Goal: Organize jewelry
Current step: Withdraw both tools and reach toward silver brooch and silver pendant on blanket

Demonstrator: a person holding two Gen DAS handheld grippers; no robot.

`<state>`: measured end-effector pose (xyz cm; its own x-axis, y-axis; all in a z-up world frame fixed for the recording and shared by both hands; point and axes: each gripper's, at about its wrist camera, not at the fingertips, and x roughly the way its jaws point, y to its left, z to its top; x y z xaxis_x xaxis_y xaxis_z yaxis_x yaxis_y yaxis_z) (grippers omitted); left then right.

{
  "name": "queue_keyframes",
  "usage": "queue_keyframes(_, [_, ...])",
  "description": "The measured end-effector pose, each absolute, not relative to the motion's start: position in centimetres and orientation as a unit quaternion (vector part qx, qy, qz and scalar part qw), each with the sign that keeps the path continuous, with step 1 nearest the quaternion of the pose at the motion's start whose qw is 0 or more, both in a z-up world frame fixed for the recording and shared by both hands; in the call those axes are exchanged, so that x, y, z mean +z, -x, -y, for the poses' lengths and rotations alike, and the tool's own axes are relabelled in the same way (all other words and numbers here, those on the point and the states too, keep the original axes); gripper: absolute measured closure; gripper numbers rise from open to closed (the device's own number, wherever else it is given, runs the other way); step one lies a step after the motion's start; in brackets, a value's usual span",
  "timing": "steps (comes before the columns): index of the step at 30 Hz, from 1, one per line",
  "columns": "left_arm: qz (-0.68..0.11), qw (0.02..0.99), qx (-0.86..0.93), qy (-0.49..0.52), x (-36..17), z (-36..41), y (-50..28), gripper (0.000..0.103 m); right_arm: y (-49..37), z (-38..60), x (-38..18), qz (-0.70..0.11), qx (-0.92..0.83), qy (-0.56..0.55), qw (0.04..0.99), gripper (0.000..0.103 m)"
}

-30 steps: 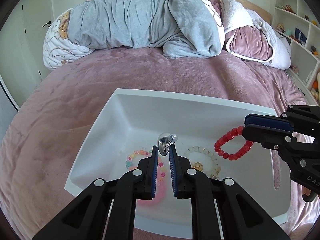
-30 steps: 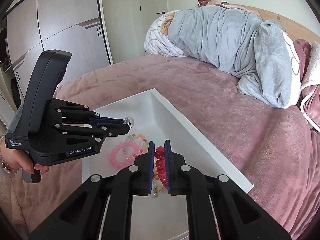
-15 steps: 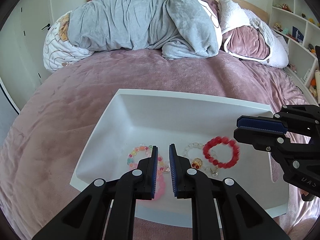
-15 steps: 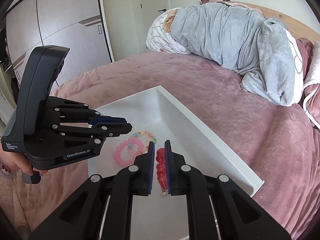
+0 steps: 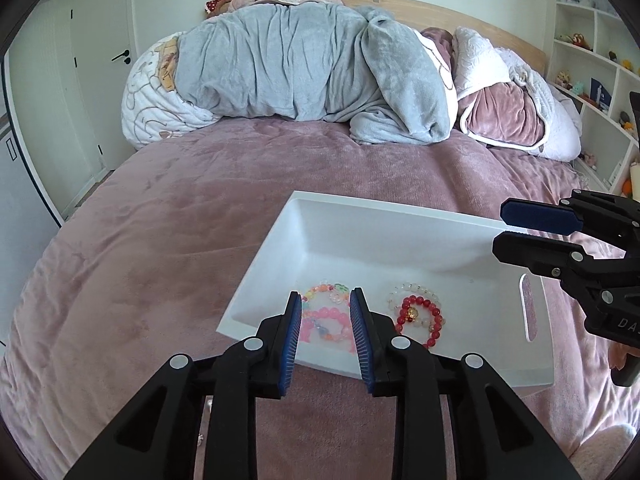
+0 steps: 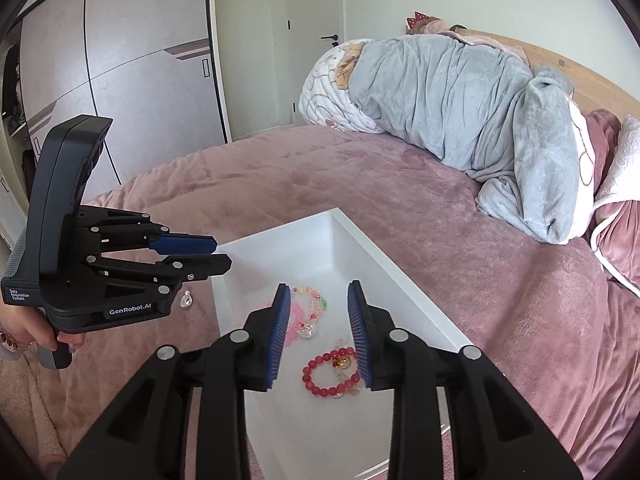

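Observation:
A white tray point(image 5: 472, 236) point(image 6: 372, 248) lies on the pink bed. In it are a red bead bracelet point(image 5: 420, 320) point(image 6: 330, 376) on top of a pale bead bracelet point(image 5: 412, 290), a pink bracelet point(image 5: 324, 326) point(image 6: 294, 320) and a multicoloured bead bracelet point(image 5: 324, 292) point(image 6: 310, 294). My left gripper point(image 5: 325, 336) point(image 6: 218, 254) is open and empty, above the tray's near edge. My right gripper point(image 6: 318, 330) point(image 5: 502, 226) is open and empty, above the tray. A small silver pendant point(image 6: 186, 300) lies on the bed outside the tray, under the left gripper.
A rolled grey blanket point(image 5: 304, 68) and pillows point(image 5: 504, 116) lie at the head of the bed. Shelves with toys point(image 5: 596, 80) stand at the right. A wardrobe point(image 6: 120, 80) and a door point(image 6: 312, 40) are at the left.
Both grippers opened and pulled back from the tray. The right one let go of the red bracelet, which now lies in the tray. The silver pendant left the left gripper.

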<state>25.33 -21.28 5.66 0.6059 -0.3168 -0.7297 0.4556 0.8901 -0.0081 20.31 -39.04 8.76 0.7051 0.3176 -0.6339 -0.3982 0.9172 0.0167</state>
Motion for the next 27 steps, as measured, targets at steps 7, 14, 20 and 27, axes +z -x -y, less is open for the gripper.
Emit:
queue_keyframes(7, [-0.364, 0.907, -0.197, -0.077, 8.6, 16.3, -23.2, 0.067, -19.0, 35.2, 11.3, -0.314, 0.207, 0.088, 0.922, 0.061])
queue_keyframes(14, [-0.347, 0.919, -0.179, -0.056, 10.4, 10.8, -20.8, 0.059, -17.8, 31.3, 13.1, -0.300, 0.225, 0.096, 0.922, 0.050])
queue_keyframes(20, [-0.329, 0.929, -0.165, -0.046, 10.5, 6.3, -18.9, 0.040, -17.4, 27.1, 12.8, -0.307, 0.245, 0.119, 0.912, 0.040])
queue_keyframes(27, [-0.322, 0.933, -0.153, -0.048, 9.0, 1.9, -17.4, 0.018, -18.0, 23.0, 11.5, -0.317, 0.258, 0.131, 0.903, 0.029])
